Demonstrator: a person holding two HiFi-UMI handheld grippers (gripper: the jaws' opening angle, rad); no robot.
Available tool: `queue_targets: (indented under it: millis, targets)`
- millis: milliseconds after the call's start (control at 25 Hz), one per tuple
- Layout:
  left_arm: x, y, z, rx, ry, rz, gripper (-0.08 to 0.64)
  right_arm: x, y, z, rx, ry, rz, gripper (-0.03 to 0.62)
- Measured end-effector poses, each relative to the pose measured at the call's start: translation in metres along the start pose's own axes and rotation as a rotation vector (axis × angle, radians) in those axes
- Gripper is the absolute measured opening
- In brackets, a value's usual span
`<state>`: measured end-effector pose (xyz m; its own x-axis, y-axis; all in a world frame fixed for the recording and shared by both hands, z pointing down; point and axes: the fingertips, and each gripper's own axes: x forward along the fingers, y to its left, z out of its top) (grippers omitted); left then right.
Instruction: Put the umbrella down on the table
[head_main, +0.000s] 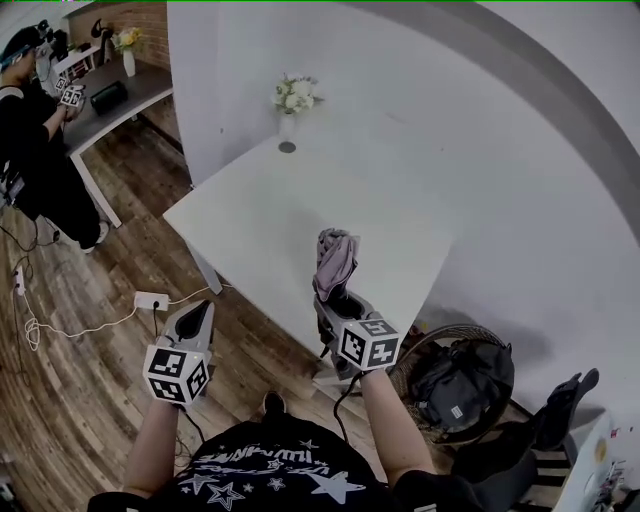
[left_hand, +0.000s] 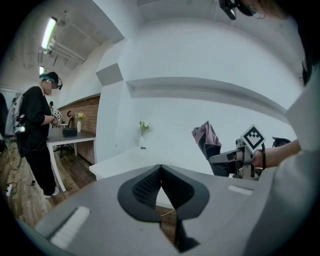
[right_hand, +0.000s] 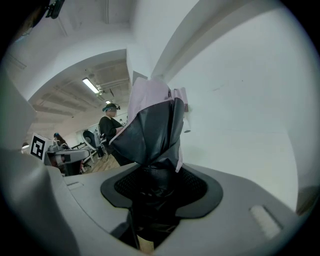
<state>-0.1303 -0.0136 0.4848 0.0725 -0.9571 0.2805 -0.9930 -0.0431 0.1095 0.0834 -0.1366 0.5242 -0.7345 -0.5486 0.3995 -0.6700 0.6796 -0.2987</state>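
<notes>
Umbrella (head_main: 335, 265): folded, grey and pink, standing up out of the right gripper (head_main: 343, 305); jaws spread wide and clamped around the thick lower bundle, loose canopy folds flopping above and ahead of the fingertips; not yet set down. Table (head_main: 250, 215) just ahead of and below those jaws, white top bare on the near side; vase (head_main: 288, 125) far beyond the tips, well clear. Left gripper (head_main: 195, 322) off to the left of the other tool, well apart; pads pressed together, nothing between them.

Likely light for its bulk; soft, slack fabric over stiff ribs and shaft, so squashy under pressure yet rigid along its length; cloth probably slick, liable to slide or bunch within the pads. Best hold judged to be where it is now: low on the bundle, around the firm core, not on the loose upper folds. Probably not fragile; likely to roll or sag sideways once laid flat, so better lowered lengthwise than dropped.
</notes>
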Motion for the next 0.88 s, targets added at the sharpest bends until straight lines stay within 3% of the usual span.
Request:
queue_targets:
  millis: [440, 880]
  targets:
    - [0.060, 0.006, 0.024, 0.000, -0.008, -0.037, 0.003, 0.034, -0.046, 0.024, 0.000, 0.013, -0.036, 0.227]
    - [0.163, 0.036, 0.053, 0.034, 0.013, -0.184, 0.003, 0.080, -0.079, 0.052, 0.014, 0.024, -0.160, 0.227]
